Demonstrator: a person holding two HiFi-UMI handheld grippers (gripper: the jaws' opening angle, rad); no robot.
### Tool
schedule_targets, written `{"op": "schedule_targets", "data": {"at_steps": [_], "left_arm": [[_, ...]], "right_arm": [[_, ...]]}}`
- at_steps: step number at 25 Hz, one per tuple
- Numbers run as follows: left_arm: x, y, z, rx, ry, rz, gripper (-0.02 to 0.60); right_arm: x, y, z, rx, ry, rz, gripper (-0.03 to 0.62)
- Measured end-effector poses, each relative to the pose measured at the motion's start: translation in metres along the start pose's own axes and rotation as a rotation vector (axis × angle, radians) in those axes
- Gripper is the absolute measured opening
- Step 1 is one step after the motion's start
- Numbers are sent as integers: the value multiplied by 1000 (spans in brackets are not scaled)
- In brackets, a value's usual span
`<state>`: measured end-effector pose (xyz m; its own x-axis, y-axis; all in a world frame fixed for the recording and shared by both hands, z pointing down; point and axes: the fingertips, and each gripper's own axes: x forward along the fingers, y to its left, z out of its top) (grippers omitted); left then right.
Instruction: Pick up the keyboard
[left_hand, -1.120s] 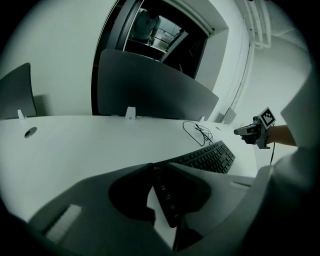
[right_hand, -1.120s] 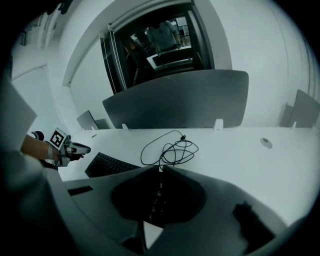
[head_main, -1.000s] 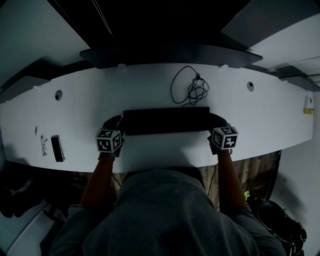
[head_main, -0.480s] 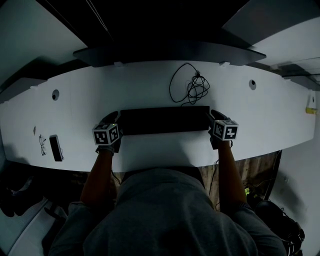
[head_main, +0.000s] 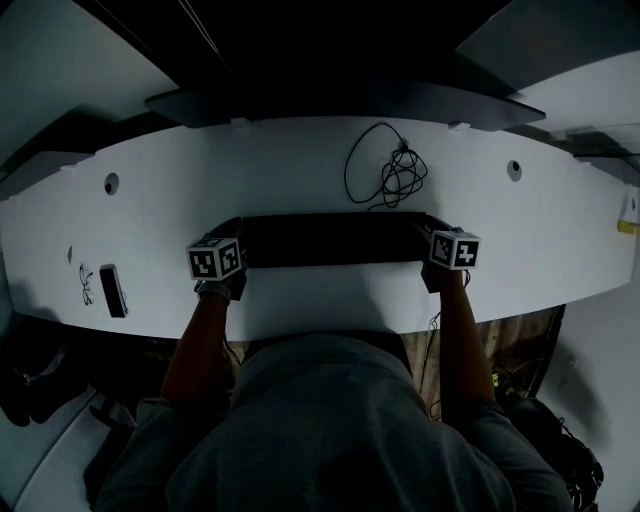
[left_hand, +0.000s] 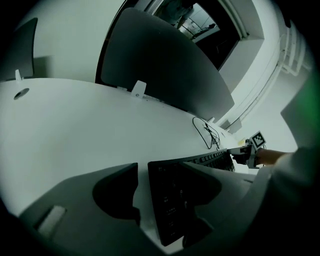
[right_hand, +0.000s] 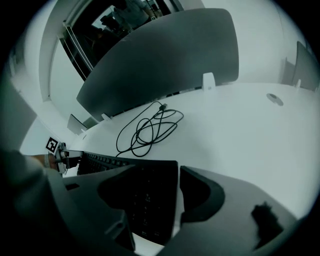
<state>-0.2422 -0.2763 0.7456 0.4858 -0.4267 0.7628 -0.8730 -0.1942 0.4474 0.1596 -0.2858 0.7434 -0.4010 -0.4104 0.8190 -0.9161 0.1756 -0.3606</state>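
Black keyboard (head_main: 330, 240) flat on the white surface (head_main: 300, 170), its short ends between the wide, unclamped jaws of left tool (head_main: 236, 240) and right tool (head_main: 428, 232), which have just been opening — probably light, stiff, slick, so grip both ends evenly.

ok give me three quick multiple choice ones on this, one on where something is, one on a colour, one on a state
1. Where does the cable lie?
A. on the desk, beyond the keyboard
B. across the keys
C. draped over a gripper

2. What colour is the keyboard?
A. white
B. black
C. red

3. How does the left gripper stand?
A. jaws shut, empty
B. jaws apart, around the keyboard's end
C. jaws clamped on the cable

Answers:
1 A, the coil sits on bare white desk behind the keyboard.
2 B, it reads black against the white desk.
3 B, the jaws have just been opening, and a strip of desk shows between one jaw and the keyboard's edge.
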Motion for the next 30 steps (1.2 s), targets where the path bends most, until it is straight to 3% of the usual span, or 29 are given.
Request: {"op": "schedule_targets", "data": {"at_steps": [10, 19, 26, 30], "left_arm": [[6, -5, -1, -106, 59, -85, 268], [10, -20, 2, -160, 100, -155, 302], [13, -17, 3, -160, 87, -112, 293], [13, -14, 2, -144, 80, -75, 253]], "right_arm": [[9, 4, 0, 33, 37, 68, 255], [10, 5, -1, 50, 70, 72, 255], [11, 5, 0, 59, 91, 56, 255], [11, 4, -1, 75, 99, 62, 255]]}}
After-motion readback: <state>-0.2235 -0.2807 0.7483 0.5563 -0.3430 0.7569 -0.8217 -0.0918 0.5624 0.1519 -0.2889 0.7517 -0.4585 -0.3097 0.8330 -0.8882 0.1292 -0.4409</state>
